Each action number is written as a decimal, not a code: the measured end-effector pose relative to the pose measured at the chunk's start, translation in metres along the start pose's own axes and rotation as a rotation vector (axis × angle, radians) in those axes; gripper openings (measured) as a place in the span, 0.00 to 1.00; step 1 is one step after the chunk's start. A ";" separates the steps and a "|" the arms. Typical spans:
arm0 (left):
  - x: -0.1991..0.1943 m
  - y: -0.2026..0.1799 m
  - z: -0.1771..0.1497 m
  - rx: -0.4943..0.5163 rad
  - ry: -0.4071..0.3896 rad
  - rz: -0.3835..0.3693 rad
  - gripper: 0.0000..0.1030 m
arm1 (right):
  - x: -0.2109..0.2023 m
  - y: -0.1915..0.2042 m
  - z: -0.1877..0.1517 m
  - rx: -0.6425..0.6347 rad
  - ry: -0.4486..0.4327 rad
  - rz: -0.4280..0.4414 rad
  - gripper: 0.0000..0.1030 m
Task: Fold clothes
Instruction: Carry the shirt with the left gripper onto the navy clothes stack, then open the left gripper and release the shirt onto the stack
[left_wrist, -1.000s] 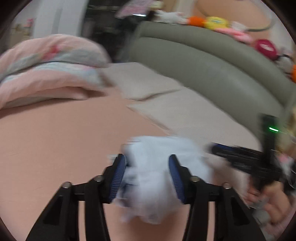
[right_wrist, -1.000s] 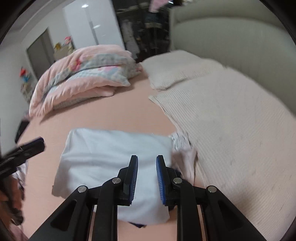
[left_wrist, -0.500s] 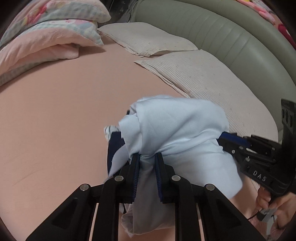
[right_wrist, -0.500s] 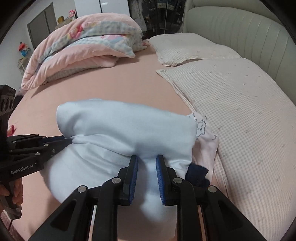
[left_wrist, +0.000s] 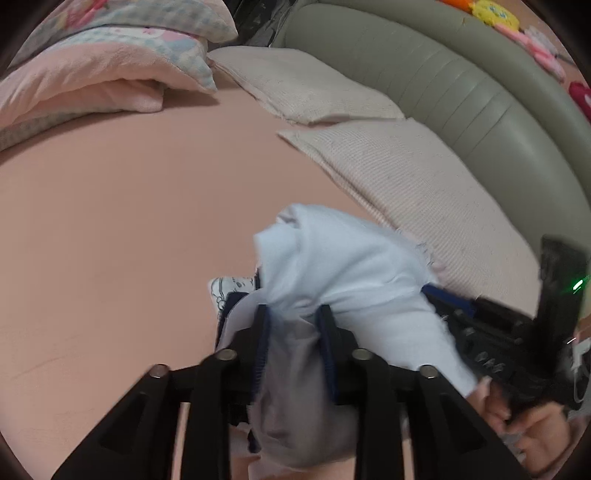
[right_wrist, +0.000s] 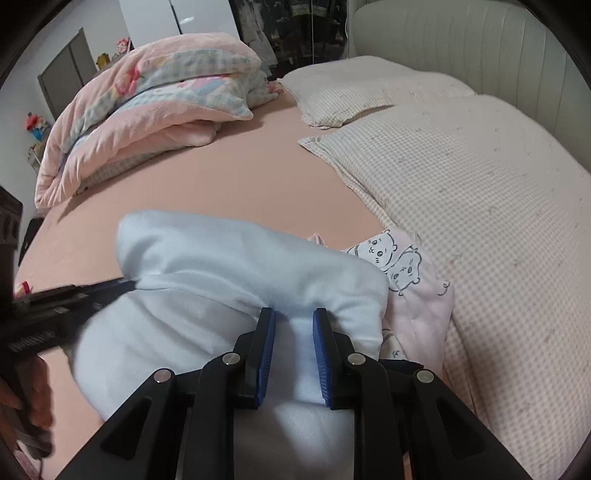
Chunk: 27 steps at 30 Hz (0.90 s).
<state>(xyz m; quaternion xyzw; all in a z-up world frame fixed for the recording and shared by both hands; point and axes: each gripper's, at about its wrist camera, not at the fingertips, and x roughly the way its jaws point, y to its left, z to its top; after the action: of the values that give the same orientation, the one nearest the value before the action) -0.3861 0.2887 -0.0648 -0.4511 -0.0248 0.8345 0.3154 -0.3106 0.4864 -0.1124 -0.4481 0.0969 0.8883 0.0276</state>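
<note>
A light blue garment (left_wrist: 351, 266) lies bunched and doubled over on the pink bed sheet (left_wrist: 110, 221). My left gripper (left_wrist: 293, 310) is at its near edge. Its jaws are opening, and a hanging fold still fills the gap between them. In the right wrist view the same garment (right_wrist: 221, 258) shows a rolled fold across its top. My right gripper (right_wrist: 293, 314) is shut on its near right edge. The left gripper (right_wrist: 74, 295) reaches the fold from the left, and the right gripper (left_wrist: 480, 321) comes in from the right in the left wrist view.
A pink garment with cartoon prints (right_wrist: 406, 288) lies under the blue one's right side, beside a dark navy piece (left_wrist: 229, 306). Two checked pillows (right_wrist: 461, 184) (right_wrist: 362, 88) line the padded headboard (left_wrist: 461, 92). A folded pink duvet (right_wrist: 147, 110) sits at the far left.
Both grippers came down toward the bed with the blue garment, which now rests doubled over. The left jaws pinched narrow half a second ago and now stand wider.
</note>
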 end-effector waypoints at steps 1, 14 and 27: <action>-0.010 -0.004 0.005 0.013 -0.051 -0.004 0.39 | -0.002 0.001 0.001 0.002 0.008 -0.004 0.20; 0.028 -0.022 -0.006 0.155 0.023 0.081 0.46 | -0.019 -0.026 -0.007 0.116 -0.047 0.013 0.21; -0.045 0.000 -0.001 0.007 -0.080 0.108 0.58 | -0.076 0.010 0.015 0.025 -0.078 0.023 0.57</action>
<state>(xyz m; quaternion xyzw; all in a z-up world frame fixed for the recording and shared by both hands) -0.3674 0.2638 -0.0324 -0.4169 -0.0102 0.8678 0.2702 -0.2787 0.4830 -0.0412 -0.4114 0.1122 0.9041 0.0267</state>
